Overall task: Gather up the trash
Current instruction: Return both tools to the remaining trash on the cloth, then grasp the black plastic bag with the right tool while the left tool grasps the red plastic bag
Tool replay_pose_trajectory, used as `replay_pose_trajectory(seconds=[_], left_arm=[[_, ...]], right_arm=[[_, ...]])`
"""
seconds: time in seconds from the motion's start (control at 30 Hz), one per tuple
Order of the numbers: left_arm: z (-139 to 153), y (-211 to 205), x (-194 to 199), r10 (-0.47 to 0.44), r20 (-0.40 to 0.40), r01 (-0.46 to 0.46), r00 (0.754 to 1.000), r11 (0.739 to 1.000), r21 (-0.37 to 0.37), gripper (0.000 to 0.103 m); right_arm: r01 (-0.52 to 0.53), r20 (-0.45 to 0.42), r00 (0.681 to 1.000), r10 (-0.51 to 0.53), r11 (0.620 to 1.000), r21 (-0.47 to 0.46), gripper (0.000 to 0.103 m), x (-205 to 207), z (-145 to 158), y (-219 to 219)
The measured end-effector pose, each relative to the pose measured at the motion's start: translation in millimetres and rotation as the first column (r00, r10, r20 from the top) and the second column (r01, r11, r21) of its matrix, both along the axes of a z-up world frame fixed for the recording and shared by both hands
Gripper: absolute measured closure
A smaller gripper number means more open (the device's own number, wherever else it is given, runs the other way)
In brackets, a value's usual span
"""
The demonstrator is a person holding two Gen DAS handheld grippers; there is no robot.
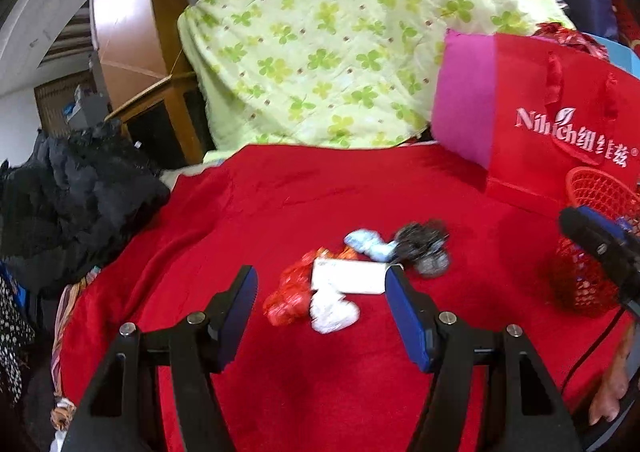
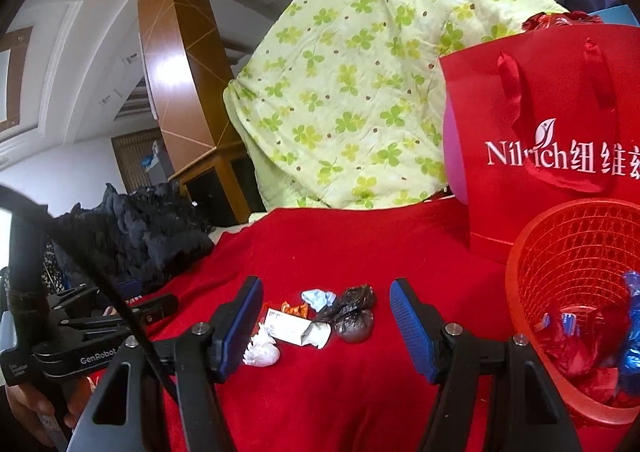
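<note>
A: The left gripper (image 1: 320, 288) stood half open and empty — the right gripper (image 2: 326, 302) likewise. Which step was it?

B: Approach. The trash pile (image 1: 352, 272) lay just ahead between the tips, the red basket (image 2: 576, 252) to their right — next needed a pinch on one piece.

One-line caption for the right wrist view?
Open right gripper faces scattered trash on red cloth, red mesh basket alongside.
</note>
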State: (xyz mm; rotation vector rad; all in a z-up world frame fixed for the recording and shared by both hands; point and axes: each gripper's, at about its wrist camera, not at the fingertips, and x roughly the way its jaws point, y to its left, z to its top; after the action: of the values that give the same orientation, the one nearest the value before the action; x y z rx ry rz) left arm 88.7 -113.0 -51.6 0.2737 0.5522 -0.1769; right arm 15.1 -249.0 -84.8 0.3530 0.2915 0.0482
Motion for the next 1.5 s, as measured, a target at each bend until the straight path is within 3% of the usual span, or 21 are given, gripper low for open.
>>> replay_pose_trajectory(seconds=[0.27, 0.5, 0.6, 0.73, 0.87, 1.03, 1.2, 1.5], left_arm=[[-36, 64, 22, 0.138, -0.083, -0.138, 0.987, 0.99, 0.014, 0.036], [-57, 99, 32, 0.196, -0.126, -0.196, 0.973, 0.981, 0.012, 0.036], [-62, 106, 40, 0.197, -0.143, -0.198, 0.97, 0.98, 0.009, 0.036], [-72, 110, 57, 0.156, -0.185, -0.161, 0.97, 0.987, -0.01, 0.036], [-84, 105, 85, 0.055, -0.235, -0.068, 0.971, 0.997, -0.048, 0.036], [-104, 96, 123, -0.06, -0.307, 0.03, 0.95, 0.995, -0.1, 0.036], [-120, 91, 158, -0.13, -0.365, 0.071, 0.922, 0.983, -0.172, 0.036], [-138, 78, 188, -0.21, -0.396, 0.141, 0.894, 0.971, -0.194, 0.036]], right_arm=[[-0.012, -0.058, 0.998, 0.011, 1.0, -0.018, 0.034, 17, -10, 8], [-0.036, -0.122, 0.992, 0.033, 0.999, -0.026, 0.034, 42, -19, 15], [-0.05, -0.168, 0.984, 0.051, 0.999, 0.014, 0.034, 62, -26, 10], [-0.052, -0.25, 0.965, 0.076, 0.994, 0.1, 0.034, 92, -42, -3], [-0.039, -0.329, 0.939, 0.105, 0.979, 0.202, 0.034, 122, -65, -18], [-0.03, -0.373, 0.919, 0.13, 0.964, 0.264, 0.034, 151, -82, -31], [-0.014, -0.397, 0.908, 0.135, 0.956, 0.292, 0.034, 176, -94, -37], [-0.042, -0.45, 0.879, 0.161, 0.964, 0.263, 0.034, 212, -113, -28]])
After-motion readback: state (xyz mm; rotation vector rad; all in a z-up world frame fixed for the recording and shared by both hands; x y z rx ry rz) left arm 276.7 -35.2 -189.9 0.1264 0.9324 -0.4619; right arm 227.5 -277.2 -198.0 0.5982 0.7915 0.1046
